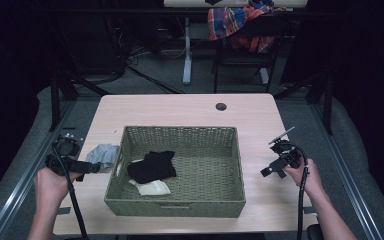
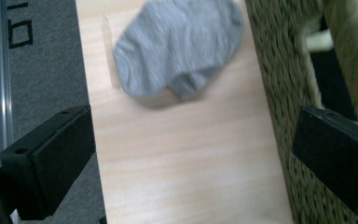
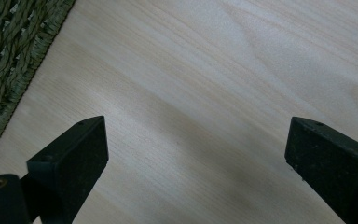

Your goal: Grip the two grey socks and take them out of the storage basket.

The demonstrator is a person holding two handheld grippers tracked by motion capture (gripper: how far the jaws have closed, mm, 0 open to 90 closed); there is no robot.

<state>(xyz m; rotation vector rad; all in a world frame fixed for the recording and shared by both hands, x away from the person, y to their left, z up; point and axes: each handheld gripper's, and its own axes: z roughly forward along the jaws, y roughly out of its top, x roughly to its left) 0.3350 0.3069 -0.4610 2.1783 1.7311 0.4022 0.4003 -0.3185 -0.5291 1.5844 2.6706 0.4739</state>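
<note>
A grey sock (image 1: 103, 154) (image 2: 177, 49) lies crumpled on the wooden table (image 1: 180, 112), just left of a woven green basket (image 1: 180, 205) (image 2: 279, 84). Inside the basket lie a black garment (image 1: 152, 166) and a cream sock (image 1: 152, 188). My left gripper (image 1: 94, 167) (image 2: 191, 154) hovers at the table's left edge, a little short of the grey sock, open with nothing between its jaws. My right gripper (image 1: 266, 172) (image 3: 196, 158) stands open over bare wood to the right of the basket (image 3: 9, 60).
A round cable hole (image 1: 221, 106) sits near the table's far edge. Beyond the table stand a chair draped with a plaid cloth (image 1: 240, 22) and a desk leg (image 1: 187, 50). Grey floor (image 2: 32, 60) borders the table's left side.
</note>
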